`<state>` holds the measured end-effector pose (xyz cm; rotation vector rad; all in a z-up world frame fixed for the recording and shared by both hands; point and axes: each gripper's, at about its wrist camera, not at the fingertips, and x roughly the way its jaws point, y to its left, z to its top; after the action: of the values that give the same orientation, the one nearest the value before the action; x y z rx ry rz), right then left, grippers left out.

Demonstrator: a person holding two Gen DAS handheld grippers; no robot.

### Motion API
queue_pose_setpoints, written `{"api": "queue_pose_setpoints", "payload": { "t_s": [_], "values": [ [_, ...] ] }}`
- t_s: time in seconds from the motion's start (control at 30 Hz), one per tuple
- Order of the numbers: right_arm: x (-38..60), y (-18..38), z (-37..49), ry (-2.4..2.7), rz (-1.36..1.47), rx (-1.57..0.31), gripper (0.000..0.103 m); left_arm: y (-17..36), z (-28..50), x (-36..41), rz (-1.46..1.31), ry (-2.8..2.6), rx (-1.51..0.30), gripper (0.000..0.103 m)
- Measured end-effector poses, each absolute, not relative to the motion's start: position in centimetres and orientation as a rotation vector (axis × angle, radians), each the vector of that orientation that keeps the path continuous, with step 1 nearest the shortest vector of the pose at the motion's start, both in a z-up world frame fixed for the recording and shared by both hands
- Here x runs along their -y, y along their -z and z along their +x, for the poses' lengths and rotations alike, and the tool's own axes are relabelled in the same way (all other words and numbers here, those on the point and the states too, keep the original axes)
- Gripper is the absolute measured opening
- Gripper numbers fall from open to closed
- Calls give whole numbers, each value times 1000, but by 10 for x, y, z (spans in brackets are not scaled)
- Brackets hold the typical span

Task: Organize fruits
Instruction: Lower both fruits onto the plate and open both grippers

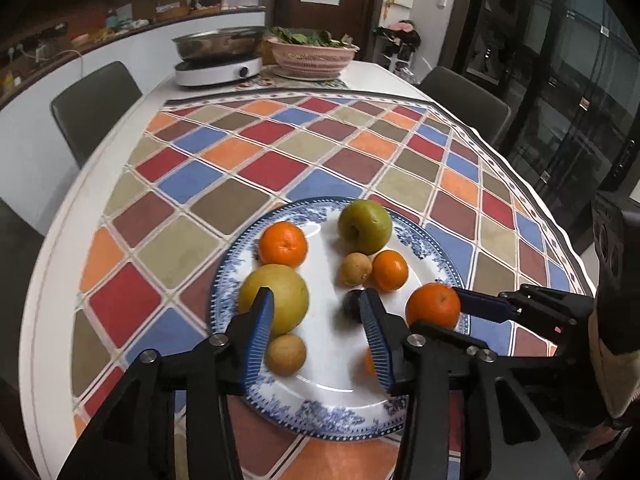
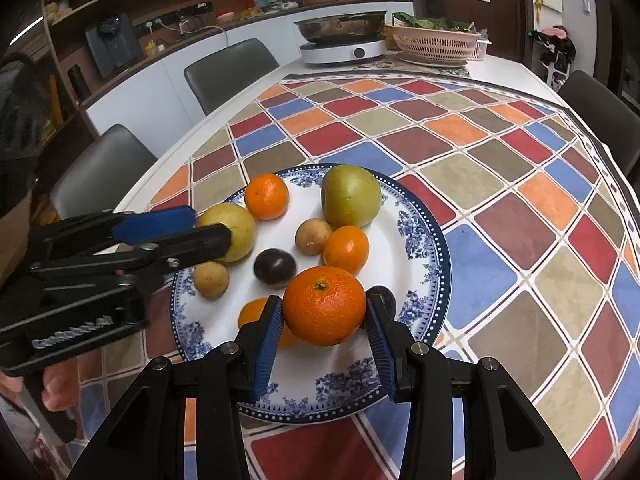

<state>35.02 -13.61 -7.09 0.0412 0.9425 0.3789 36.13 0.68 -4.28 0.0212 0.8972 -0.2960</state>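
Your right gripper (image 2: 325, 320) is clamped on a big round orange mandarin (image 2: 325, 306), blue ribbed pads pressing both flanks, fruit held over the 6 o'clock part of the blue-and-white patterned porcelain plate (image 2: 424, 248). Whether it's lifted clear of the plate, can't tell. Just behind it at 1 o'clock, a dark purple round fruit (image 2: 385, 296) peeks past the right pad; another orange mandarin (image 2: 252, 312) sits half hidden behind the left pad.

Your left gripper (image 1: 320, 316) hangs over the plate w/ fingers wide apart, gripping nothing. Its left pad overlaps the large pale-yellow round fruit (image 1: 276, 296); a small tan round fruit (image 1: 286, 354) lies just beside that pad.

Rest of the plate, right wrist view: a second dark purple fruit (image 2: 275, 266) near centre, a smaller tan fruit (image 2: 313, 236) touching a small orange mandarin (image 2: 346, 249), a green apple-shaped fruit (image 2: 351, 196) at 12 o'clock, and one more mandarin (image 2: 267, 196) at 11 o'clock.

Plate rests on a checked multicolour tablecloth (image 2: 500, 184) on the white oval worktop (image 2: 500, 70). Far end at 12 o'clock: steel pan on a white induction cooker (image 2: 344, 52) and a pink basket of greens (image 2: 436, 42).
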Motion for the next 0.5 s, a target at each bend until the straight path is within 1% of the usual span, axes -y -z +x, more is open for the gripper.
{"api": "queue_pose_setpoints", "payload": {
  "t_s": [0.1,0.33,0.5],
  "values": [
    [139,67,348,-372,47,-927,48,37,353,-9,30,269,-889,46],
    [145,42,328,-345,32,-860,48,19,324,-13,30,236,-839,50],
    [150,18,304,-334,27,-800,48,6,299,-12,20,220,-783,58]
  ]
}}
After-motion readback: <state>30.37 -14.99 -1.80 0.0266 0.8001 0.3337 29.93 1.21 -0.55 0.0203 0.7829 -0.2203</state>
